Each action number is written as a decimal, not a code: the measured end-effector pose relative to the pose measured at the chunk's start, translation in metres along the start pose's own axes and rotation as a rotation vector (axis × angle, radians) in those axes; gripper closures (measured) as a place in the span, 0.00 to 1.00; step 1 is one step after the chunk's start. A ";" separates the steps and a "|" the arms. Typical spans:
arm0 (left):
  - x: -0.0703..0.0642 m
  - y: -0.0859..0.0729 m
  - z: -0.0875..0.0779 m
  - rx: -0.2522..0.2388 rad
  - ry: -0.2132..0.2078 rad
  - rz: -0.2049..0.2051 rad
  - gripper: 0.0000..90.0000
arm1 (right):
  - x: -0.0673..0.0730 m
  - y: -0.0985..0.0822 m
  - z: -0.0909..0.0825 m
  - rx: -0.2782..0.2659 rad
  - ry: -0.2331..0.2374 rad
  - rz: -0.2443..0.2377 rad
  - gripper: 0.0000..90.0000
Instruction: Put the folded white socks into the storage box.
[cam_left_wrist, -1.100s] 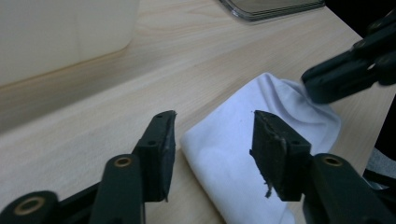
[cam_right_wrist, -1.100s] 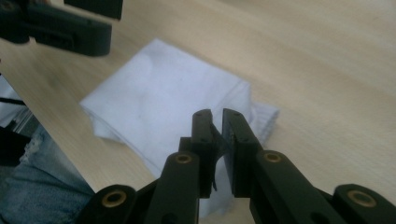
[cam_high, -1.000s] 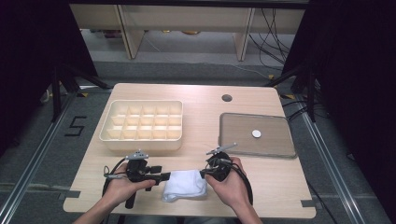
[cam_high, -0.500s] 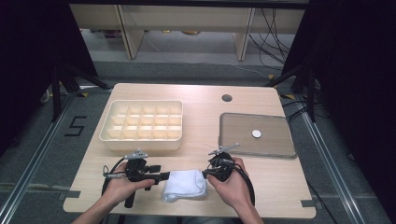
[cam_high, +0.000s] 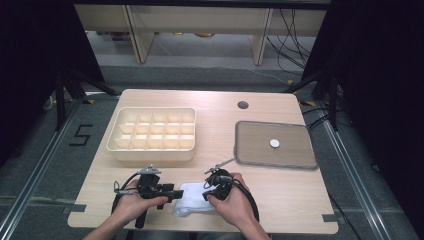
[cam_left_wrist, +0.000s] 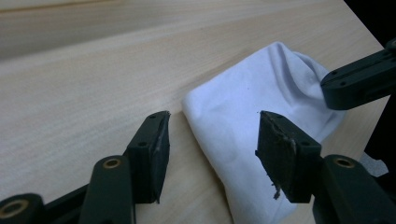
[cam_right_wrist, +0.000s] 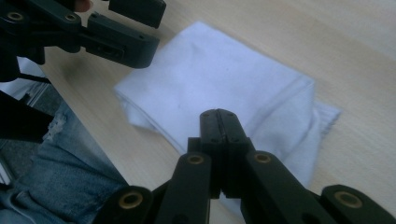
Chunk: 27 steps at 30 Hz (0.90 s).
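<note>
The right gripper (cam_right_wrist: 218, 116) had just been closing, and its jaws stood pressed together over the cloth (cam_right_wrist: 224, 79); whether any fabric was caught between the pads could not be told. In the high view this gripper (cam_high: 207, 192) sat at the cloth's right side, the hand (cam_high: 234, 206) behind it coming in from the near edge of the table (cam_high: 280, 200).

The left gripper (cam_left_wrist: 212, 135) had its jaws spread wide, one pad over bare wood and the other over the cloth (cam_left_wrist: 243, 116), neither pressing on it. From above, that gripper (cam_high: 176, 194) pointed at the cloth's left side, with the left hand (cam_high: 132, 206) wrapped round its body.

The cloth (cam_high: 192, 204), white and folded to a rough rectangle, lay flat near the table's near edge, a little left of the middle, between the two grippers.

Farther out, a cream tray (cam_high: 152, 152) of small compartments stood toward the far left corner. A flat grey lid (cam_high: 295, 155) with a small white knob (cam_high: 274, 143) lay toward the right edge. A round hole (cam_high: 243, 105) sat near the far edge.
</note>
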<state>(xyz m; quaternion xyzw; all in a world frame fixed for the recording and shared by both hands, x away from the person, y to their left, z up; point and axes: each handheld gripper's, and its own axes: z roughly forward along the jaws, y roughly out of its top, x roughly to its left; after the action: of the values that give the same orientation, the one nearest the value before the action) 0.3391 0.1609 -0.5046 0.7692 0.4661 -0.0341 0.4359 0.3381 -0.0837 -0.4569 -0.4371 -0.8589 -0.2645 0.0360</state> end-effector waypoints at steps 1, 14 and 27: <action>0.000 -0.001 0.000 0.007 -0.002 0.001 0.47 | -0.001 0.000 0.004 0.004 0.003 -0.014 1.00; 0.001 -0.006 0.007 0.043 -0.022 -0.052 0.49 | -0.008 -0.005 0.020 0.072 -0.037 0.035 1.00; -0.002 -0.005 0.019 0.042 -0.044 -0.040 0.85 | -0.014 -0.005 0.024 0.068 -0.006 0.036 1.00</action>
<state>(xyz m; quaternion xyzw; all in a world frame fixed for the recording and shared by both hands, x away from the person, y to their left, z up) 0.3413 0.1472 -0.5184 0.7677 0.4709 -0.0695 0.4290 0.3467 -0.0846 -0.4840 -0.4518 -0.8595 -0.2331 0.0530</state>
